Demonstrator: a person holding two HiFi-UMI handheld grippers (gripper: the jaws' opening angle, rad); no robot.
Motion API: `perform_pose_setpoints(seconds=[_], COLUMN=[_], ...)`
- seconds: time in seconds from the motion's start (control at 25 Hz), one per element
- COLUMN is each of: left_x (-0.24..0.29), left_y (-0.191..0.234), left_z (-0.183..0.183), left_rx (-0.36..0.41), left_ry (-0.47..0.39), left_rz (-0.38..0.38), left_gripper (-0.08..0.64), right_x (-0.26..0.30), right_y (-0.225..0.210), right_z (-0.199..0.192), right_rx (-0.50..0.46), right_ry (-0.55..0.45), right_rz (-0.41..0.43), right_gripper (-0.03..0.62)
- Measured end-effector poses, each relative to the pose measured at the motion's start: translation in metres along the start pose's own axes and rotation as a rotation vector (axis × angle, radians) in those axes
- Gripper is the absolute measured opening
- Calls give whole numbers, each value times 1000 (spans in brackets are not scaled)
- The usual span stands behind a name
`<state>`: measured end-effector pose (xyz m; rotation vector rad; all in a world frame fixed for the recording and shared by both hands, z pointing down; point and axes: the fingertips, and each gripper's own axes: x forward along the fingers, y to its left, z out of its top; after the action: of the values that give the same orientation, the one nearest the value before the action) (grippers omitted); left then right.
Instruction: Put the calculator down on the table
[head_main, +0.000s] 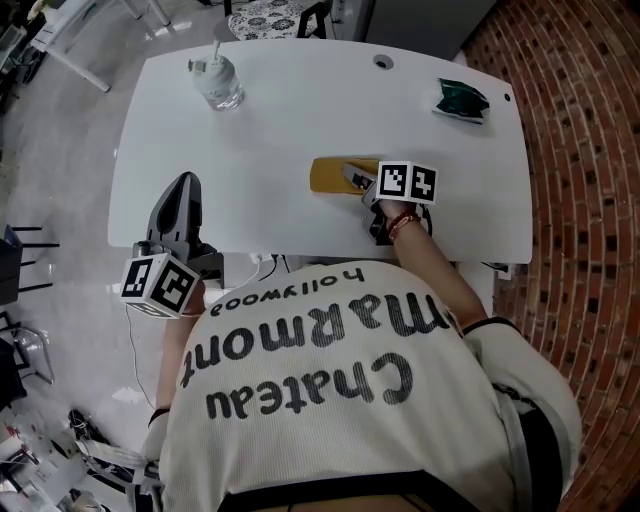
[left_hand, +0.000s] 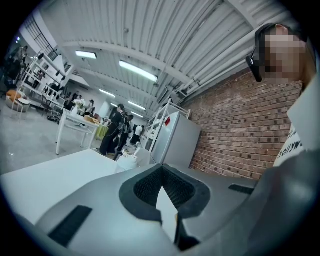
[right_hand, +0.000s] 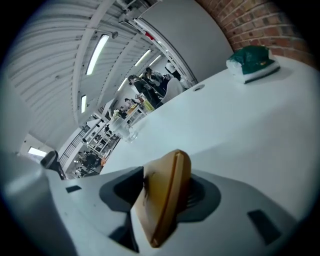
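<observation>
Yellow calculator (head_main: 330, 176) lying on white desk (head_main: 300, 100), right hand-held gripper (head_main: 358, 181) seemingly standing slack around it, left hand-held gripper (head_main: 184, 192) hanging clenched, empty.

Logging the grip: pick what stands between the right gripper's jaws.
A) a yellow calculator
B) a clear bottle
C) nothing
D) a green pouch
A: the yellow calculator stands on edge between the jaws of the right gripper.

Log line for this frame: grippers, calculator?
left gripper: shut, empty | right gripper: open, calculator between jaws | calculator: low at table, contact unclear
</observation>
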<state>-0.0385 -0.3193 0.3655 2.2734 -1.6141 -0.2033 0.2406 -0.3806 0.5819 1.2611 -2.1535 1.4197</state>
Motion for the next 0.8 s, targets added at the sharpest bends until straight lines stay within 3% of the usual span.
perform_pose_setpoints(seconds=[0.24, 0.8], left_x=[2, 8], left_y=[2, 7], left_z=[2, 1], left_rx=[4, 7], left_ry=[1, -8], left_rz=[11, 9], left_gripper=[2, 2], right_x=[1, 14], right_y=[-6, -15], right_z=[18, 19], right_rx=[-105, -110], right_ry=[-94, -128], right_rz=[-89, -154], right_gripper=[247, 330])
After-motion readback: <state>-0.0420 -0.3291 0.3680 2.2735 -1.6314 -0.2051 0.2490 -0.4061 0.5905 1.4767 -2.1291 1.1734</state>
